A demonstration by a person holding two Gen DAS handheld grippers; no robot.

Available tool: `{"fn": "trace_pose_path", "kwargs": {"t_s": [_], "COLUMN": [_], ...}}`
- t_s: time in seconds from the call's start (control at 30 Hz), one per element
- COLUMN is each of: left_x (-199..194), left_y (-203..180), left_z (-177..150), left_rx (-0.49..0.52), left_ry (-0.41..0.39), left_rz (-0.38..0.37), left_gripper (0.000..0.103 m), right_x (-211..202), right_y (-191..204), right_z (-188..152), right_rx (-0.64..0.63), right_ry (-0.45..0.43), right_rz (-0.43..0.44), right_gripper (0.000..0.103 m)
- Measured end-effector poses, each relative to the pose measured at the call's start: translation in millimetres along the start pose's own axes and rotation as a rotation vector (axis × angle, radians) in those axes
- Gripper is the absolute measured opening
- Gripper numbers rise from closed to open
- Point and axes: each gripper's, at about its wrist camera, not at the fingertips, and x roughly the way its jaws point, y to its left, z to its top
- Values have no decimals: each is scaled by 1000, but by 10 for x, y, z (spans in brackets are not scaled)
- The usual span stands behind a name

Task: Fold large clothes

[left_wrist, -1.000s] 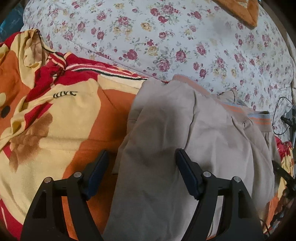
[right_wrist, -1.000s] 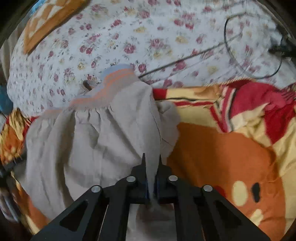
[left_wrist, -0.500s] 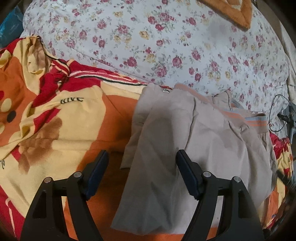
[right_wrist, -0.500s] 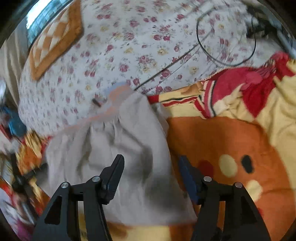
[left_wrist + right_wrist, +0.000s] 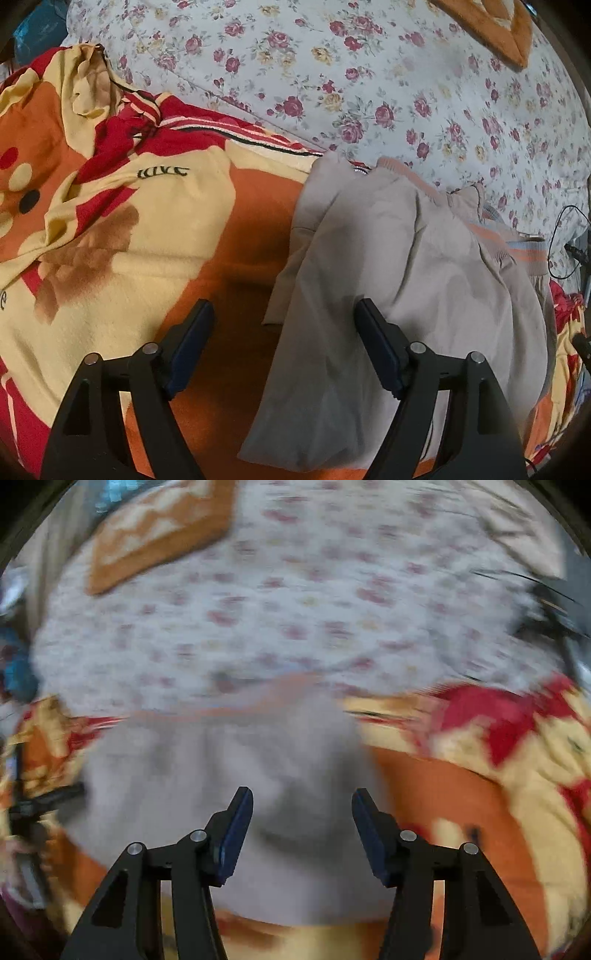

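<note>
A beige garment (image 5: 424,258) with an orange and blue striped waistband (image 5: 524,251) lies folded on an orange, yellow and red blanket (image 5: 147,236). My left gripper (image 5: 285,302) hovers over its left edge, open and empty, its jaws opening a little wider. The right wrist view is blurred by motion. There my right gripper (image 5: 302,792) hangs above the same garment (image 5: 221,760); it is open, its jaws are closing slightly, and no cloth is between them.
Behind the blanket stretches a white sheet with red flowers (image 5: 369,74), with an orange checked cushion (image 5: 491,33) at the far corner. A black cable (image 5: 565,240) lies at the garment's right. More blanket folds (image 5: 498,731) bunch up on the right.
My right gripper went from shut on the beige cloth to open, let it drop, and lifted away. The garment's lower edge now lies flat. My left gripper barely moved.
</note>
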Motion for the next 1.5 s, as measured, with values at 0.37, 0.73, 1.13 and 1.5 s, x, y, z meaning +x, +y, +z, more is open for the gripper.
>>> {"fn": "trace_pose_path", "kwargs": {"t_s": [0.37, 0.73, 1.13, 1.5], "left_x": [24, 20, 28, -54], "left_y": [-22, -18, -26, 48], "left_z": [88, 74, 57, 110], "left_rx": [7, 8, 23, -25], "left_ry": [2, -2, -8, -27], "left_rz": [-25, -17, -3, -93], "left_gripper": [79, 79, 79, 83], "right_x": [1656, 1213, 2039, 1315], "right_y": [848, 1107, 1755, 1255], "right_z": [356, 545, 470, 386], "right_rx": [-126, -154, -186, -78], "right_ry": [167, 132, 198, 150], "right_rz": [-25, 109, 70, 194], "right_gripper": [10, 38, 38, 50]}}
